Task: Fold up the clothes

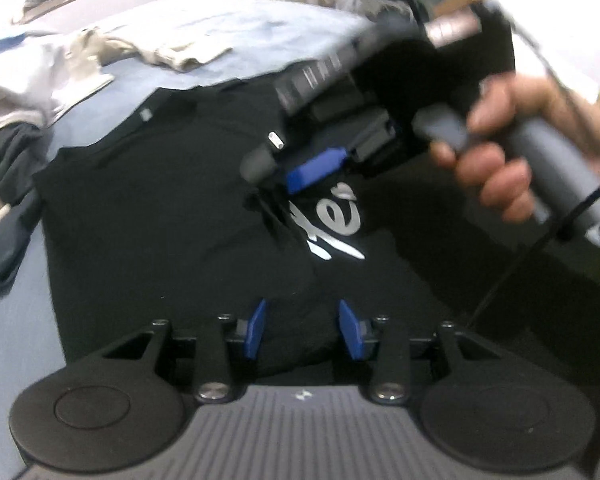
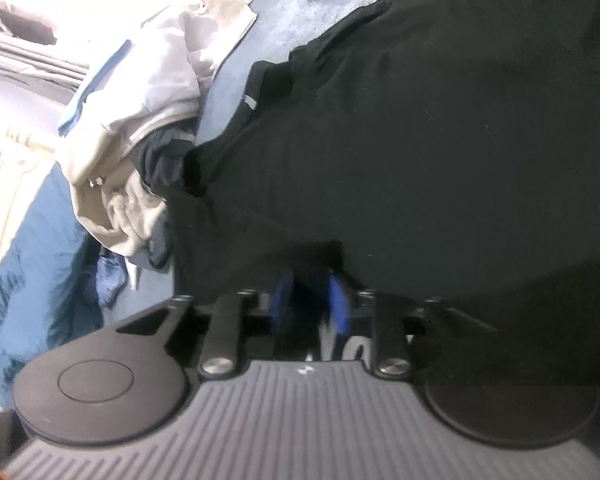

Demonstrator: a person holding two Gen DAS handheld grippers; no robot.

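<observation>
A black T-shirt [image 1: 160,208] with white lettering [image 1: 332,232] lies spread flat on a blue-grey bed surface [image 1: 16,340]. My left gripper [image 1: 303,328] hovers over the shirt's near part, its blue fingers [image 1: 256,328] apart with nothing pinched between them. My right gripper [image 1: 288,182], held by a hand [image 1: 496,168], points down at the shirt's middle beside the lettering, where the cloth is bunched into a small tuft. In the right wrist view its blurred blue fingers [image 2: 338,300] stand apart, dark shirt cloth [image 2: 420,140] lies between them, and the pads do not press on it.
A heap of pale beige and white clothes [image 1: 40,76] lies at the shirt's left, also seen in the right wrist view as a jacket pile [image 2: 148,92] over dark garments. A teal cover [image 2: 32,272] hangs at the bed's side. Shelves stand far behind.
</observation>
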